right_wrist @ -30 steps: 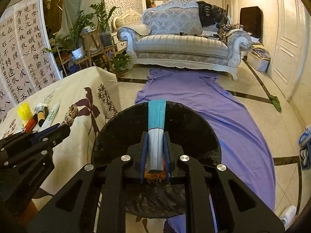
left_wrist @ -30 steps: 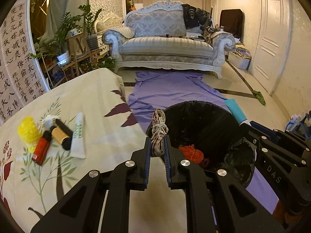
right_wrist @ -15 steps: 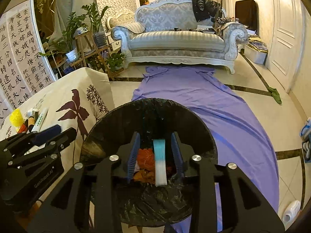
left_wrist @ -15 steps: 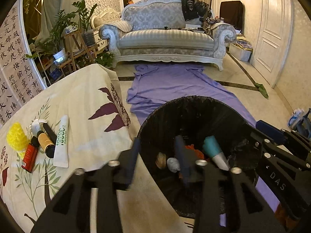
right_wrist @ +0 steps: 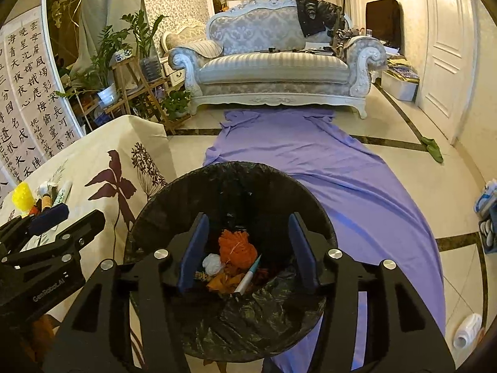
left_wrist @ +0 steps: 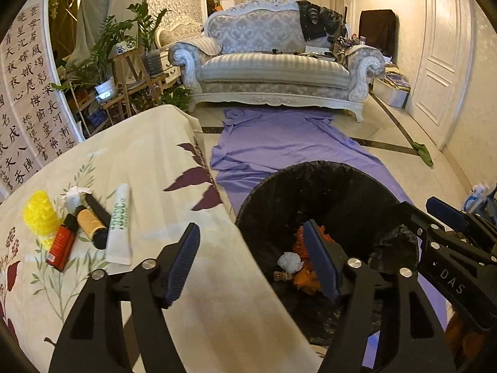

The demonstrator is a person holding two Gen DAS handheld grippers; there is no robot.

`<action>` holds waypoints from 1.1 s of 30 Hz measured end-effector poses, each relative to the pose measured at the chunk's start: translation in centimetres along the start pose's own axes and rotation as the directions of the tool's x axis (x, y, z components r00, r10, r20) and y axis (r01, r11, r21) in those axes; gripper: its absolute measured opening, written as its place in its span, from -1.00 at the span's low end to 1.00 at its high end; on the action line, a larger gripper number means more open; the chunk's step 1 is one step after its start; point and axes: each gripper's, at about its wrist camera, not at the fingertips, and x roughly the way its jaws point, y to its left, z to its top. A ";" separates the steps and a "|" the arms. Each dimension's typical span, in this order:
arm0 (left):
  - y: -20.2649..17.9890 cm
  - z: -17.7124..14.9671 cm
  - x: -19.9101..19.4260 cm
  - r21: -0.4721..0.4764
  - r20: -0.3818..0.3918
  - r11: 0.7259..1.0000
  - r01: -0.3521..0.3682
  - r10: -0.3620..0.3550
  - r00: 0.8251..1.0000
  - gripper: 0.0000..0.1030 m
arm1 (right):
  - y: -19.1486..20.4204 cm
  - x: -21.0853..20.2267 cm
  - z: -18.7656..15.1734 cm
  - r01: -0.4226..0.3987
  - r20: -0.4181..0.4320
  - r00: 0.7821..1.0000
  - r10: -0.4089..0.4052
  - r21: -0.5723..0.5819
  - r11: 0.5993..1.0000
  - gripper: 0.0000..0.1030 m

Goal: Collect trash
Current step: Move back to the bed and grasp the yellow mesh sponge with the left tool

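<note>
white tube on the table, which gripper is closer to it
Left. The left gripper hangs open over the table edge, with the white tube just ahead to its left. The right gripper is open over the trash bin, farther from the tube.

Warm, yellowish indoor light, fairly dim, soft shadows, faint sheen on the floor tiles (right_wrist: 394, 143), heavy fisheye bending with black corners, mostly sharp, no motion blur

Ornate sofa (right_wrist: 276, 52) faces purple floor cloth (right_wrist: 326, 168).
</note>
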 end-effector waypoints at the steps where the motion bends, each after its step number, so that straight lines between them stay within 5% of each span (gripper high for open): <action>1: 0.3 0.0 -0.3 -0.003 0.005 1.000 -0.004 0.004 1.000 0.33 | 0.3 -0.1 0.0 -0.002 0.001 1.000 0.002 -0.004 1.000 0.07; 13: 6.7 -1.3 -3.0 -0.088 0.016 0.991 -0.100 0.101 0.995 0.35 | 6.3 -0.3 0.2 -0.092 -0.009 0.996 0.091 -0.097 0.991 0.15; 24: 15.9 -2.4 -4.1 -0.202 -0.004 0.945 -0.256 0.261 0.965 0.39 | 14.6 0.2 0.7 -0.214 -0.049 0.977 0.209 -0.214 0.953 0.15; 33: 20.9 -1.9 -2.7 -0.225 -0.036 0.925 -0.306 0.306 0.951 0.42 | 19.7 0.9 1.0 -0.263 -0.076 0.965 0.252 -0.279 0.924 0.15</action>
